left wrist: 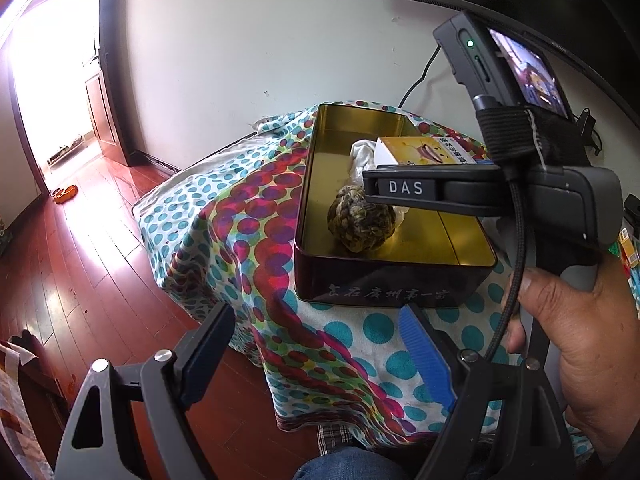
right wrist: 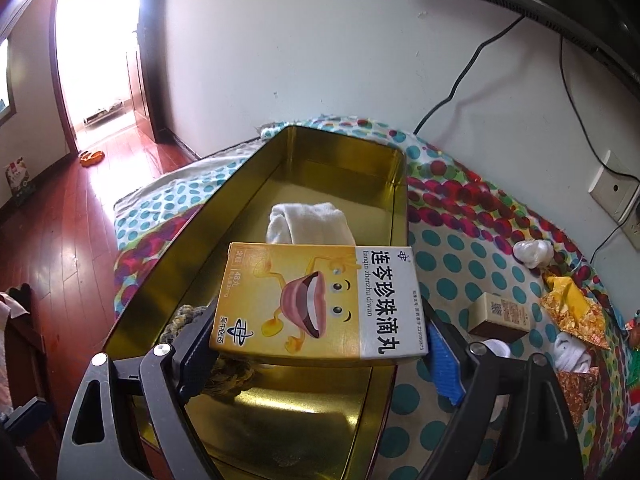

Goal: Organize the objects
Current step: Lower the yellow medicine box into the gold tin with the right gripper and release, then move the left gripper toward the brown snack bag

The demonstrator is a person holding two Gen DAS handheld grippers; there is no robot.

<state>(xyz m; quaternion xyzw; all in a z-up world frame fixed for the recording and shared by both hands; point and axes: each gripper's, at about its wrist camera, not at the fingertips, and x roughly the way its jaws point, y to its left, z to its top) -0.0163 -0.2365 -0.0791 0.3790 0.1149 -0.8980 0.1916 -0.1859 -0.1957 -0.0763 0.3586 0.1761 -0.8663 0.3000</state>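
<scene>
A yellow medicine box (right wrist: 320, 300) with a cartoon mouth hangs level just above the open gold-lined tin (right wrist: 352, 160), and my right gripper (right wrist: 320, 320) is shut on its two short ends. Inside the tin (left wrist: 380, 284) lie a braided greenish ball (left wrist: 360, 224) and a white rolled cloth (left wrist: 360, 152); in the right wrist view the box covers most of the ball (right wrist: 180, 320) and the near end of the cloth (right wrist: 308, 220). My left gripper (left wrist: 316, 320) stands open and empty at the tin's near side, over the dotted tablecloth. The right gripper (left wrist: 400, 188) reaches in from the right, a hand (left wrist: 580, 340) holding it.
On the dotted cloth right of the tin lie a small beige box (right wrist: 500, 316), a white crumpled lump (right wrist: 534, 252), a yellow-orange packet (right wrist: 572, 312) and a white sock (right wrist: 572, 356). A monitor and cables hang over the back wall. The table edge drops to a wood floor (left wrist: 80, 260) on the left.
</scene>
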